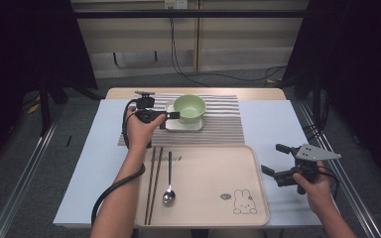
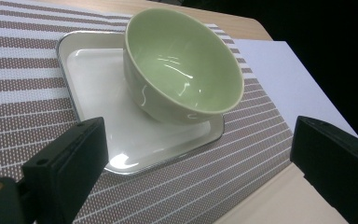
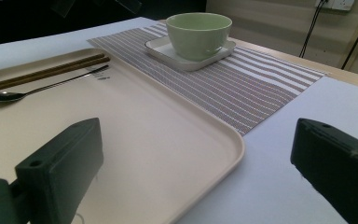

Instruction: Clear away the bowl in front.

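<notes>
1. The left gripper (image 1: 171, 116) is hovering at the nine o'clock side of the white plate (image 1: 171, 125), with its jaws spread wide and holding nothing. Judging from that, the step in hand is a reach for the plate or the bowl (image 1: 189, 107) standing on it. To do it well, the jaws should be coming in level, one over and one under the plate's rim, and closing slowly so the bowl is not sliding.
2. The right gripper (image 1: 275, 161) is waiting off the three o'clock edge of the tray (image 1: 213, 173), jaws also spread and empty. It looks well placed to be steadying the tray if needed.
3. The striped mat (image 1: 218, 124) is lying at twelve o'clock of the tray, carrying the plate.
4. The plate is looking square with rounded corners, glossy and shallow, so likely slippery.
5. The bowl is sitting upright toward the plate's far corner, pale green, smooth, empty and shiny inside.
6. The chopsticks (image 1: 153, 183) and spoon (image 1: 169, 181) are lying at the tray's nine o'clock side, well apart from both grippers.
</notes>
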Action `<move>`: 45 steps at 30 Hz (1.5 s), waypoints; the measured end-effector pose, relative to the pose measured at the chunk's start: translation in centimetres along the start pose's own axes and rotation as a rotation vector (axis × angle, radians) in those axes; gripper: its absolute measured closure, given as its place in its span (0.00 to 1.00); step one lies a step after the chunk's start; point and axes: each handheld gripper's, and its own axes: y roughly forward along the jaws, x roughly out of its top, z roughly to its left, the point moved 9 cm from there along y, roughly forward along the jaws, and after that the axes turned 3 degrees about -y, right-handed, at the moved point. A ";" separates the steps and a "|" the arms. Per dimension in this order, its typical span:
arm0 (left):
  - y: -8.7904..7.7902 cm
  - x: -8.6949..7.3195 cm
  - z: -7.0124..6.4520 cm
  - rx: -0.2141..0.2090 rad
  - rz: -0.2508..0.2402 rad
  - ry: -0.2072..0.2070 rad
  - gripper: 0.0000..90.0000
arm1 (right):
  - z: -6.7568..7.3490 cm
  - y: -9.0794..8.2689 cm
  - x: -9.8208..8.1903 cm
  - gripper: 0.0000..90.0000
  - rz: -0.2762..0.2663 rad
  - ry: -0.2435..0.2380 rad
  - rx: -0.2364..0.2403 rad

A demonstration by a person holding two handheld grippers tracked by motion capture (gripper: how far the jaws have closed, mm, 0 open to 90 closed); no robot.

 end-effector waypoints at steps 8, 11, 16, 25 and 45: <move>0.6 0.8 0.0 0.000 -0.005 -0.004 0.04 | 0.0 0.0 0.0 0.02 0.000 0.002 0.001; 0.8 1.0 0.0 -0.002 -0.013 -0.007 0.04 | 0.0 0.0 0.0 0.02 0.000 0.003 -0.001; 1.2 1.4 0.2 0.003 -0.016 -0.008 0.04 | 0.0 0.0 0.0 0.02 -0.002 -0.002 0.000; 1.8 1.9 0.7 0.018 -0.039 -0.034 0.04 | 0.0 0.0 0.1 0.02 -0.005 0.002 0.003; 4.0 2.1 2.0 0.049 -0.059 -0.094 0.06 | -0.1 0.0 0.1 0.02 -0.006 -0.004 0.002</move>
